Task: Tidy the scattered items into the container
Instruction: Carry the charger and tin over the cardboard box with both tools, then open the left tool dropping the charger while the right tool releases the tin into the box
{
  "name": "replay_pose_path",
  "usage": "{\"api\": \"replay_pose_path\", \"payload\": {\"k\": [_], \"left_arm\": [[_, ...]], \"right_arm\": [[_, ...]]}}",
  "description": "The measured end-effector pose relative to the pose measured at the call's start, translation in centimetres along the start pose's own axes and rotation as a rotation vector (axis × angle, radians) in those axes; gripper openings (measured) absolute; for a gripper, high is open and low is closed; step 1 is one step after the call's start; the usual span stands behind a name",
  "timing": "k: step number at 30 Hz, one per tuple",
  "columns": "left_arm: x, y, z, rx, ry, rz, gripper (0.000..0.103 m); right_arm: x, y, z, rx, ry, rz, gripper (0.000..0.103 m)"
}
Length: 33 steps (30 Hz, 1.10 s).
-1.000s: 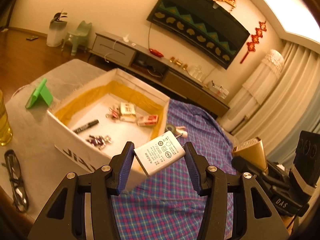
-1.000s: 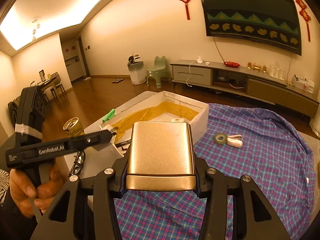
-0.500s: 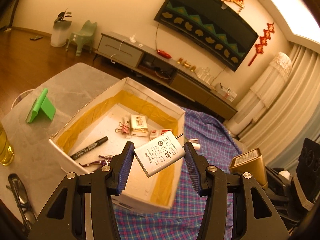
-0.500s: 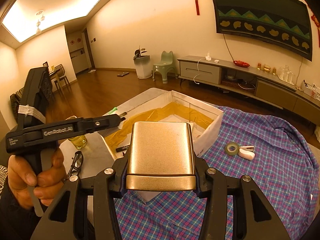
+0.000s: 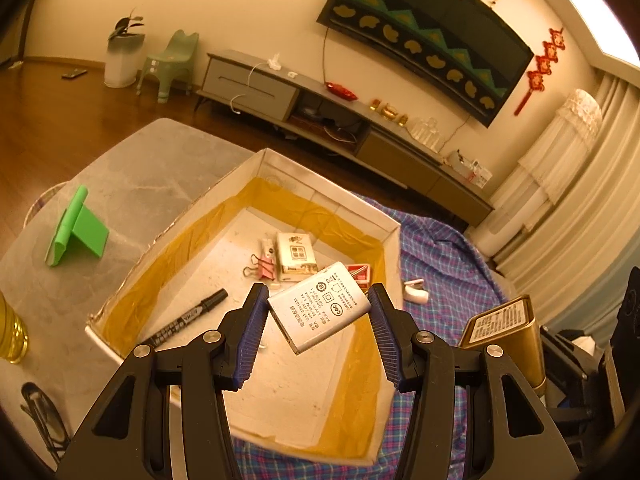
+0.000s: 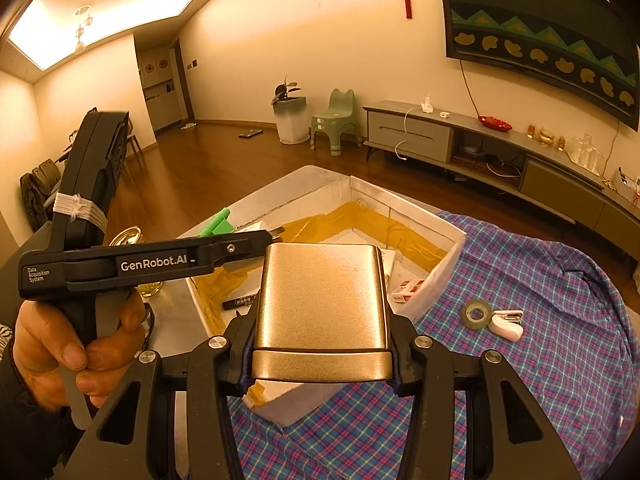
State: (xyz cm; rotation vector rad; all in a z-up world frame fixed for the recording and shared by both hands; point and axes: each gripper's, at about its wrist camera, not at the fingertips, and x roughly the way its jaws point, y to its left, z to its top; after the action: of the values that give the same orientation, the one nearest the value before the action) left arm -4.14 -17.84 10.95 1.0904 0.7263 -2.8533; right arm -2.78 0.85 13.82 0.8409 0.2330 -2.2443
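My left gripper (image 5: 318,294) is shut on a white charger (image 5: 320,314), held tilted between the blue pads above the inside of the white box (image 5: 332,188) with yellow lining. In the box lie a black marker (image 5: 188,316), pink binder clips (image 5: 262,268), a card pack (image 5: 296,254) and a small red-and-white packet (image 5: 360,272). My right gripper (image 6: 322,332) is shut on a gold tin (image 6: 322,296), just short of the box's near corner (image 6: 440,276). The left gripper (image 6: 160,264) shows in the right wrist view, reaching over the box in a hand (image 6: 60,344).
A tape roll (image 6: 476,314) and a small white stapler (image 6: 506,324) lie on the plaid cloth (image 6: 540,272) right of the box. Left of it, on the marble table, are a green stand (image 5: 76,228), a jar of yellow liquid (image 5: 10,332) and glasses (image 5: 40,412).
Both grippers have moved forward toward the box with their loads. The charger now hangs over the box's inside, and the gold tin is closer to its near corner.
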Motion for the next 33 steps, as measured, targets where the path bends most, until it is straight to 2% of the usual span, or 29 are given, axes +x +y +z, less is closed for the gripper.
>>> {"api": "replay_pose_path", "payload": {"k": [17,33], "left_arm": [[3.6,0.8,0.9,-0.017,0.058,0.114,0.053],[5.6,1.6,1.7,-0.051,0.092,0.138,0.053]], "right_arm": [[5.9,-0.4,1.8,-0.035,0.101,-0.014,0.05],[11.0,-1.2,2.0,-0.06,0.217,-0.016,0.05]]}}
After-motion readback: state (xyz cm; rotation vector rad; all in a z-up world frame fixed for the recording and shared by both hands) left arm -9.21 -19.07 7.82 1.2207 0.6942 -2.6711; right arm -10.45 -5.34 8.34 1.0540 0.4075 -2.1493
